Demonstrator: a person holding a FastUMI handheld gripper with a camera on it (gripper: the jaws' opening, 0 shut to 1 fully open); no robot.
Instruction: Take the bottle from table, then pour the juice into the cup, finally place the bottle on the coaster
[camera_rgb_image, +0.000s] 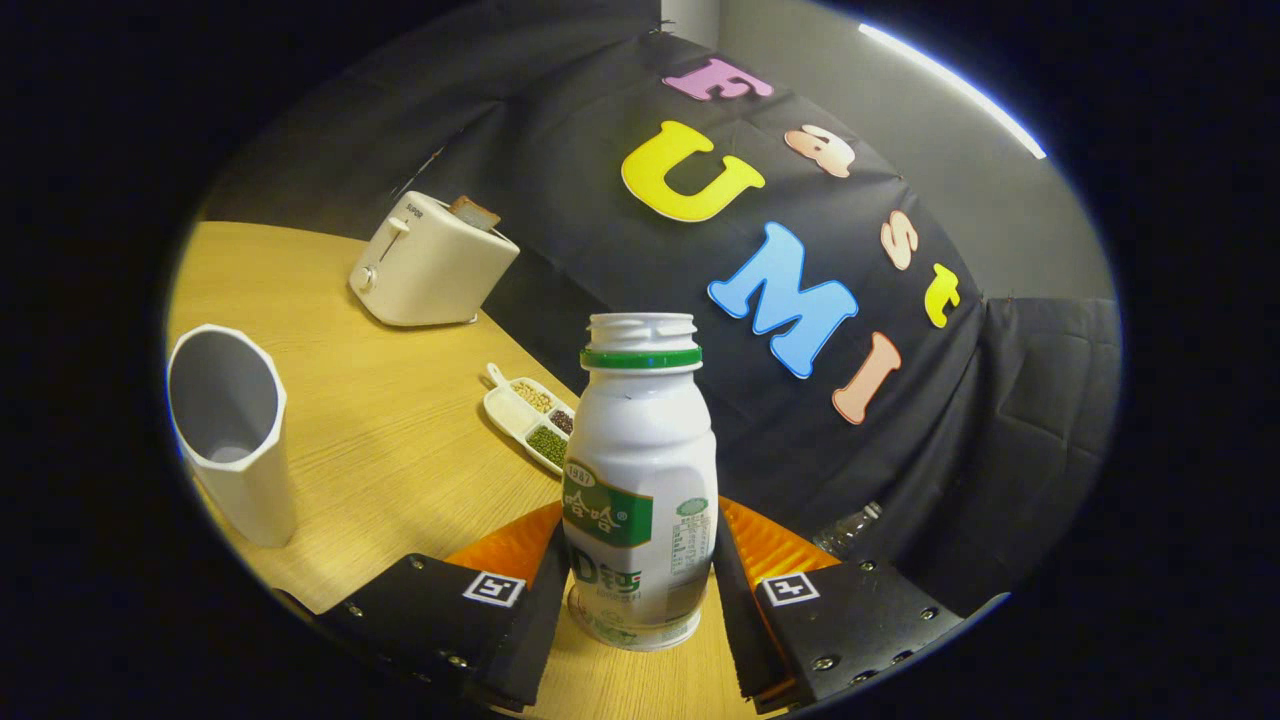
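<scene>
The gripper (637, 590) stands with its two black fingers (535, 610) clamped against the lower sides of the bottle (640, 480), one on each flank. The bottle is white with a green label and green neck ring, uncapped, and upright relative to the fingers. Its base sits level with the wooden table (400, 430); whether it rests on the surface or is just lifted cannot be told. An orange coaster (770, 545) lies just behind the bottle, partly hidden by it. To the left stands a white faceted cup (235, 440), well apart from the bottle. Beyond lies a white divided dish (530, 412) holding beans. Farthest, a cream toaster (430, 265) holds a bread slice (473, 212).
</scene>
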